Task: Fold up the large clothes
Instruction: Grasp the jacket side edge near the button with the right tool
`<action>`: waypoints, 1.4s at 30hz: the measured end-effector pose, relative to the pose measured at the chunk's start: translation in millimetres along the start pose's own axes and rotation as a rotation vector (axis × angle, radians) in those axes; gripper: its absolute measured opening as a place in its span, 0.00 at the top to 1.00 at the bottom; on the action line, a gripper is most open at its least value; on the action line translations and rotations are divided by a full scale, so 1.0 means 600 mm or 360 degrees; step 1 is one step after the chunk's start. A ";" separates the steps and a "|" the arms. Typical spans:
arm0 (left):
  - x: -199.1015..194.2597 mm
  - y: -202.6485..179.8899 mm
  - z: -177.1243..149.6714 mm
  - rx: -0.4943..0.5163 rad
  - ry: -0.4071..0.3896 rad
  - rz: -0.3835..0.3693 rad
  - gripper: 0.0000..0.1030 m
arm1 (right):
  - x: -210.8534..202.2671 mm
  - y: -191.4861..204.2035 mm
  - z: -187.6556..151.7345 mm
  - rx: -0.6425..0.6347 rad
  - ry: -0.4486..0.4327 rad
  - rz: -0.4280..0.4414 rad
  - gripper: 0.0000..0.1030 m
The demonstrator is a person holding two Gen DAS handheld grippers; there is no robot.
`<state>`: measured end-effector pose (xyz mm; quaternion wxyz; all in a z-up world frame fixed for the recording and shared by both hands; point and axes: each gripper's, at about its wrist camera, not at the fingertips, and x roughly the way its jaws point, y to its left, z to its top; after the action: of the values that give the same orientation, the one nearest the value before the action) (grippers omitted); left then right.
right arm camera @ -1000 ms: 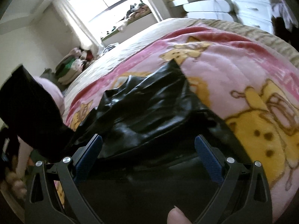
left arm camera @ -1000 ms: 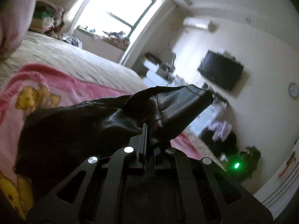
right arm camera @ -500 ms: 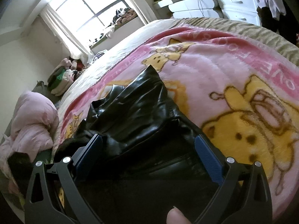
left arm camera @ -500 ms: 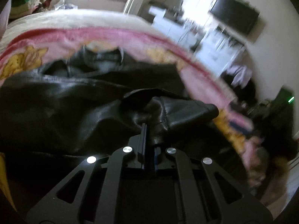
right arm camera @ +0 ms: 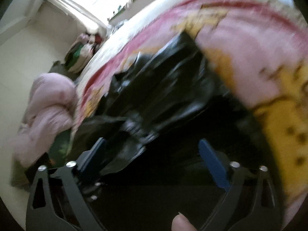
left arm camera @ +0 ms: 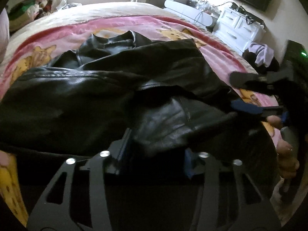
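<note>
1. The black leather jacket [left arm camera: 107, 88] lies heaped on the pink cartoon blanket [left arm camera: 119, 27], filling the middle of the left wrist frame, its long axis running from lower left to upper right; the collar sits toward the upper middle.
2. The left gripper [left arm camera: 156, 150] has just been opening; its jaws stand apart, and a folded flap of the jacket lies loose between them at lower centre, no longer pinched.
3. The right gripper [right arm camera: 152, 154] has just been closing a little, yet its jaws are wide apart; jacket leather bunches near its left finger, ungripped as far as the blur allows.
4. In the left wrist view it comes in from the right edge, nearest the jacket's right-hand end.
</note>
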<state>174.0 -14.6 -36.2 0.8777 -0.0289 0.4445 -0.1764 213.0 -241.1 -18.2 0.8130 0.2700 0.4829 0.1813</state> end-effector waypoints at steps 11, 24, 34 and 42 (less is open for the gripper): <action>-0.044 -0.004 -0.018 0.0040 0.0000 -0.0066 0.22 | 0.066 0.019 0.008 0.0123 0.0155 0.0124 0.76; -0.188 0.240 0.032 -0.0609 -0.0506 0.0161 0.16 | -0.024 0.199 0.071 -0.0671 -0.0250 -0.0024 0.97; -0.138 0.297 0.049 -0.0710 -0.0466 0.0246 0.78 | -0.078 0.233 0.122 -0.1031 -0.0474 -0.0260 0.98; -0.014 0.248 0.033 -0.0562 -0.0043 0.0196 0.95 | -0.031 0.171 0.118 -0.1041 -0.0396 -0.0432 0.98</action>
<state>227.4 125.4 -48.6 0.8742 -0.1575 0.4576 -0.0411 263.1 -189.0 84.9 0.9254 -0.0504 0.3283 0.1825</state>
